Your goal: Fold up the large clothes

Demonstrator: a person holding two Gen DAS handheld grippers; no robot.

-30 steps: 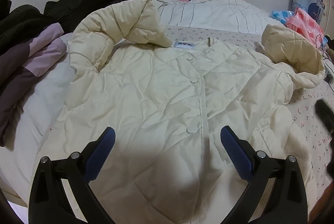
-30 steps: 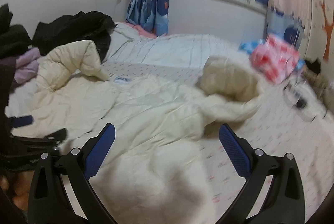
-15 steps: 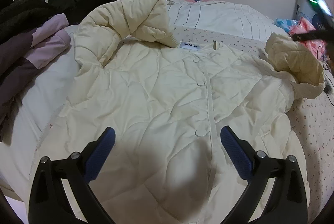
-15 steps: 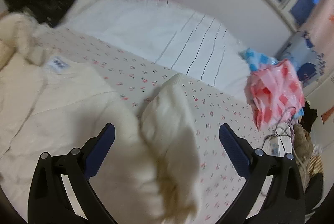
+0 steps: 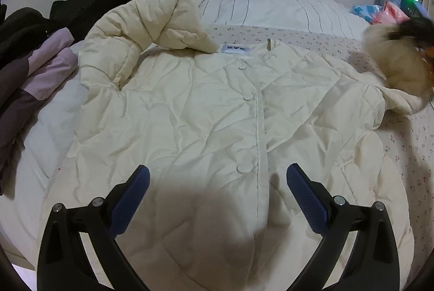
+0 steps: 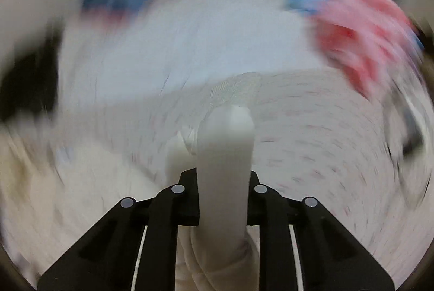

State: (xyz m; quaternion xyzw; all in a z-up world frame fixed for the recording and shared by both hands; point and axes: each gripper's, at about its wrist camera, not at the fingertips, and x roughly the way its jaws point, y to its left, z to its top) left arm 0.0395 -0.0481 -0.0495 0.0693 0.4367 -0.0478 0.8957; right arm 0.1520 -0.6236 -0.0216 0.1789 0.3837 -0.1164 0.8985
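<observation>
A cream quilted jacket (image 5: 203, 114) lies buttoned, front up, on the bed. Its left sleeve (image 5: 146, 27) is folded up toward the collar. My left gripper (image 5: 217, 190) hangs open above the lower front, near the bottom button, with nothing between its blue pads. At the far right the other sleeve (image 5: 393, 68) is bunched and lifted, with a blurred dark right gripper (image 5: 417, 27) at its end. In the right wrist view my right gripper (image 6: 223, 177) is closing, and its jaws pinch the cream sleeve cuff (image 6: 225, 144); everything behind it is motion-blurred.
Dark clothes (image 5: 108, 0) and a purple garment (image 5: 40, 68) are heaped along the left of the bed. A white striped duvet (image 5: 284, 8) lies behind the jacket, and a pink bag (image 5: 390, 11) sits far right. Floral sheet (image 5: 415, 155) shows on the right.
My right gripper swung over to the right sleeve and its wide-open jaws came together on the cuff. The sleeve end now looks raised. The left gripper stayed put, still open.
</observation>
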